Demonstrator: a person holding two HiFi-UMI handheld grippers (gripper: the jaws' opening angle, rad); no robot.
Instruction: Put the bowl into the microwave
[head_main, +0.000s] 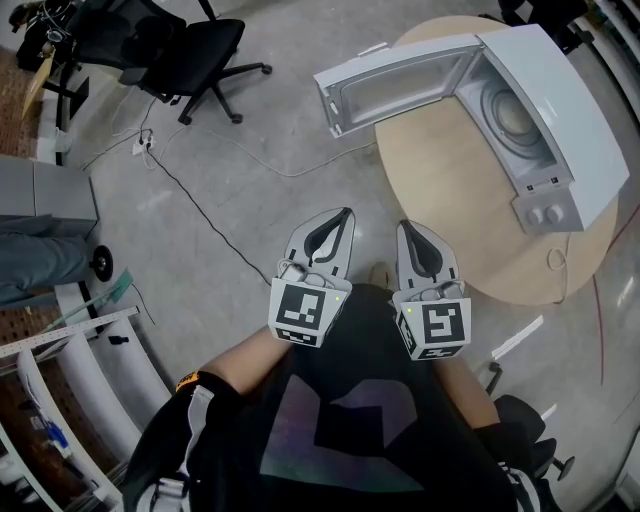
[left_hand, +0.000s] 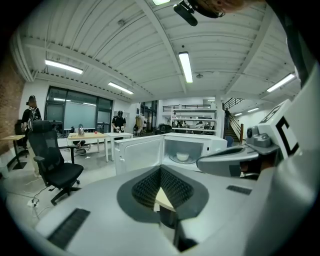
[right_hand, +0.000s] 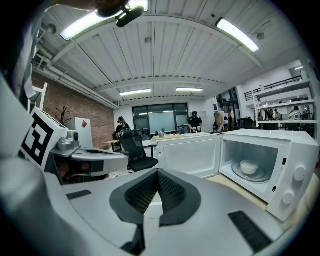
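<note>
Bowl (right_hand: 248, 166) sits on the turntable (right_hand: 260, 176) inside the microwave (head_main: 560, 110) at the desk's (head_main: 460, 190) far right edge, door (head_main: 395, 90) swung wide. Left claw (head_main: 345, 214) and right claw (head_main: 403, 227) hover off the near edge, both closed and empty. The bowl lies ahead-right, so the right one is nearer.

Bowl inside the open microwave.
We see a small white bowl (right_hand: 248, 166) sitting upright on the turntable (right_hand: 260, 175) of the white microwave (head_main: 560, 110). Its door (head_main: 400, 85) is swung wide open, and the unit sits on a round wooden table (head_main: 450, 200).
</note>
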